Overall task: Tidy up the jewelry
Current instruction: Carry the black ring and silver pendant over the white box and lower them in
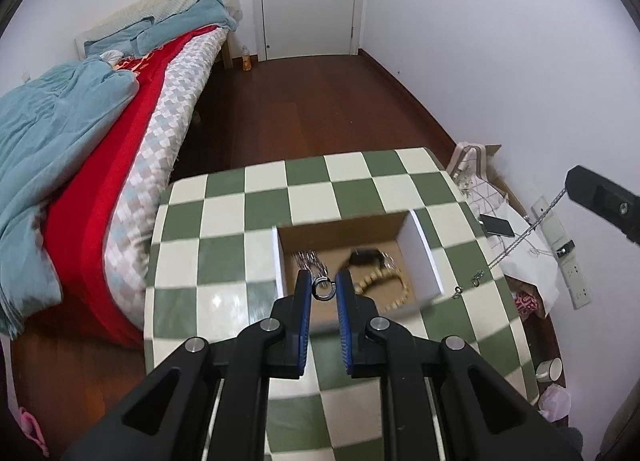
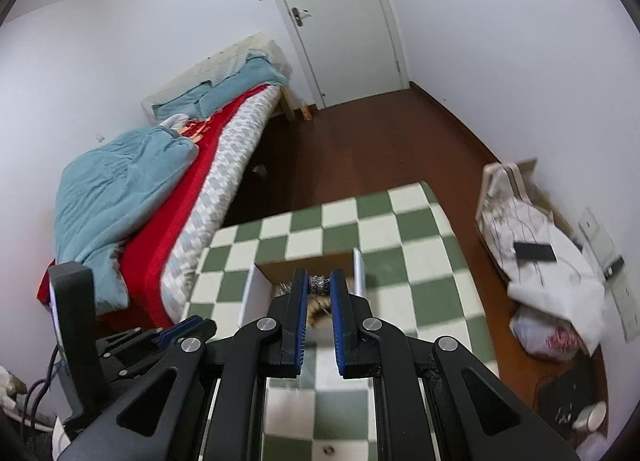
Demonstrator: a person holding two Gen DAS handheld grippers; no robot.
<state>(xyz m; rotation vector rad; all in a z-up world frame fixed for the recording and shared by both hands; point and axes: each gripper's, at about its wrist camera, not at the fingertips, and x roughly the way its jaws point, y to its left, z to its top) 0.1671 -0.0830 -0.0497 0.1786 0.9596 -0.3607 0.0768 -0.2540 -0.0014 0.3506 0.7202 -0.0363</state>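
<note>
The checkered table carries an open cardboard box near its middle, and inside the box lie a beaded bracelet, a dark watch and a bunch of silver chain; a couple of small hooks or earrings rest loose on the tabletop just right of the box.

The likeliest trouble is a drop; the left gripper has only a small silver ring pinched between its nearly closed blue pads, held by its edges, so a jolt or a slight easing of the squeeze could send it rolling off the table toward the floor; the right gripper, its jaws likewise almost together, nips a small silver beaded piece whose chain trails down slack, and that dangling length could snag on the box wall or drag the loose hooks off the table as it swings.

Both grippers point steeply downward toward the box from above the near side of the table; the left sits just over the box's near wall, the right higher and to its right, with the chain hanging between it and the tabletop.
</note>
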